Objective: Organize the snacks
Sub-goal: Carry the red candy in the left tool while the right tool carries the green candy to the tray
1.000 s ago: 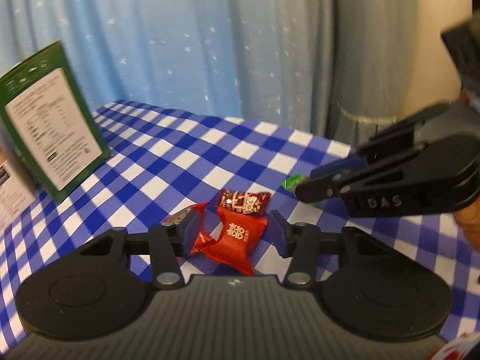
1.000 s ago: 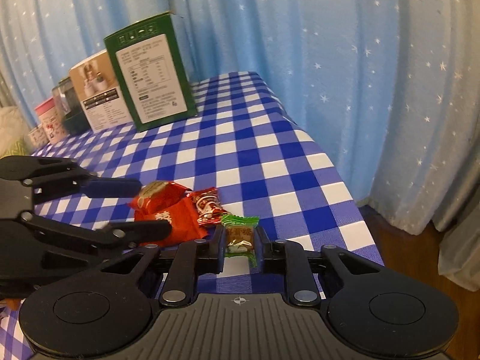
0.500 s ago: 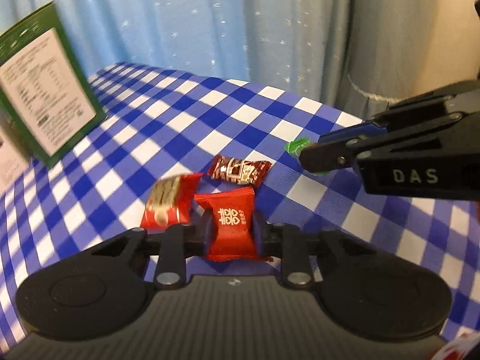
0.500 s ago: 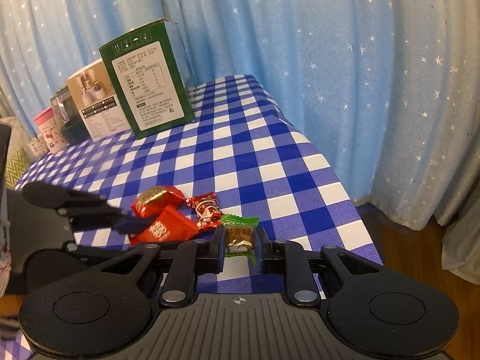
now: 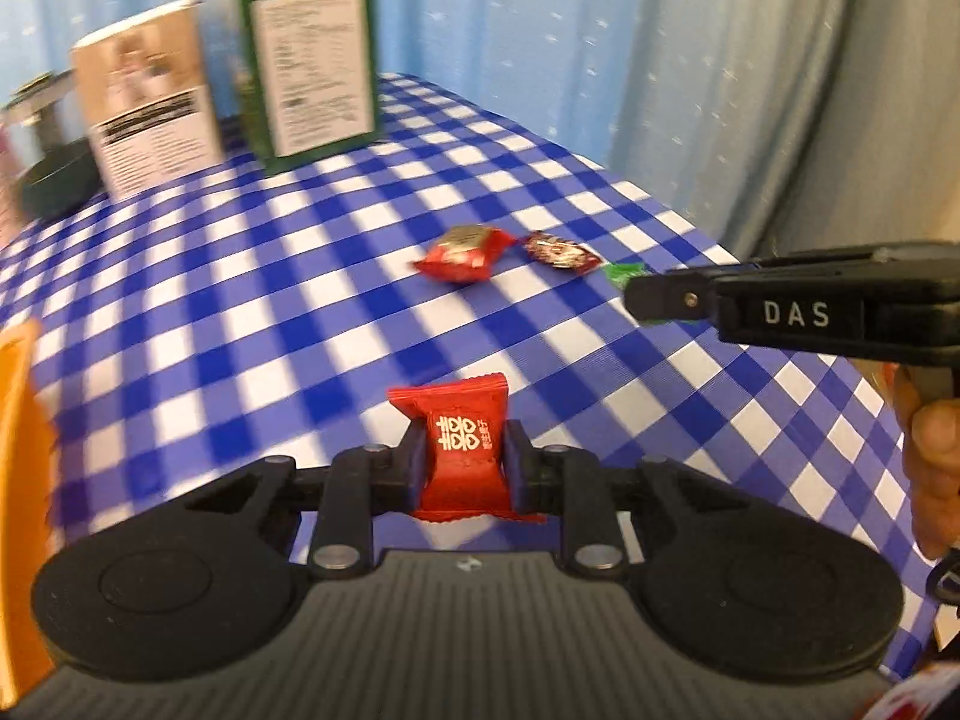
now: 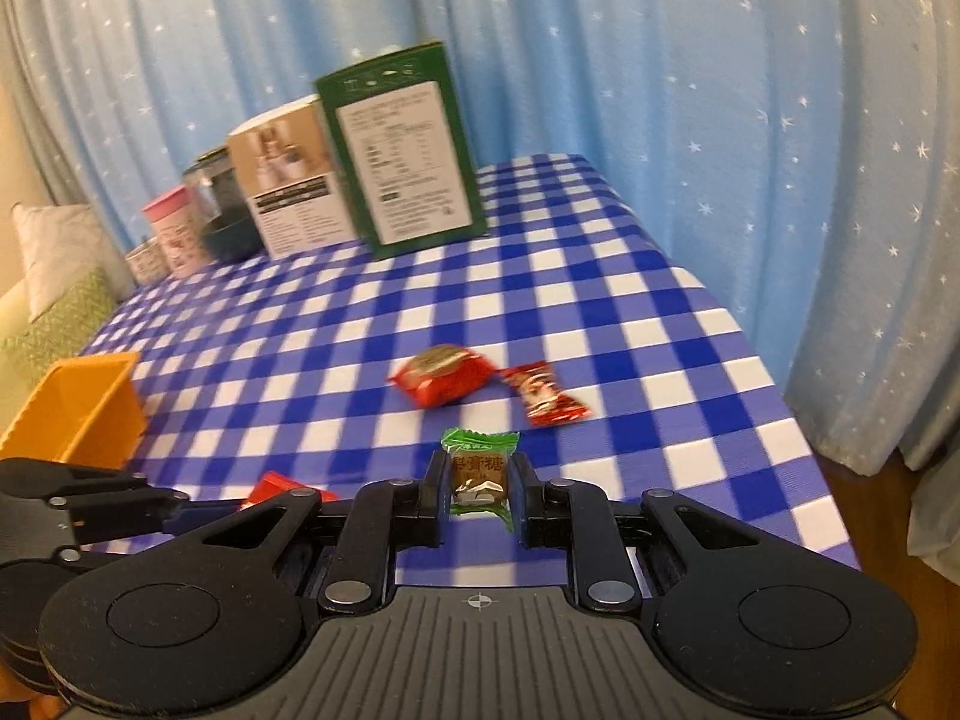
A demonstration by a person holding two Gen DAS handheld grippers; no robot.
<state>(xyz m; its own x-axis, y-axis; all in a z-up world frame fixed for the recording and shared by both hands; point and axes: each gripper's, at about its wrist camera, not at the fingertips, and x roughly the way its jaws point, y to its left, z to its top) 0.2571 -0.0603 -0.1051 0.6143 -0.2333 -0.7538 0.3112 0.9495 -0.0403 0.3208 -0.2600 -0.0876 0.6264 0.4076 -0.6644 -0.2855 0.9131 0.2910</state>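
Observation:
My left gripper is shut on a red candy with gold characters and holds it above the checked tablecloth. My right gripper is shut on a green-wrapped candy, also lifted; its green end shows in the left wrist view. Two snacks lie on the cloth: a red packet with a gold top and a dark red wrapper. An orange bin stands at the left; its edge shows in the left wrist view.
A green box, a tan box, a dark jar and a pink cup stand along the far edge of the table. The table's right edge drops to the floor by a blue starred curtain.
The left gripper closed on the red candy, lifted it and swung left away from the pile. The right gripper rose and pulled back with the green candy. The orange bin came into view.

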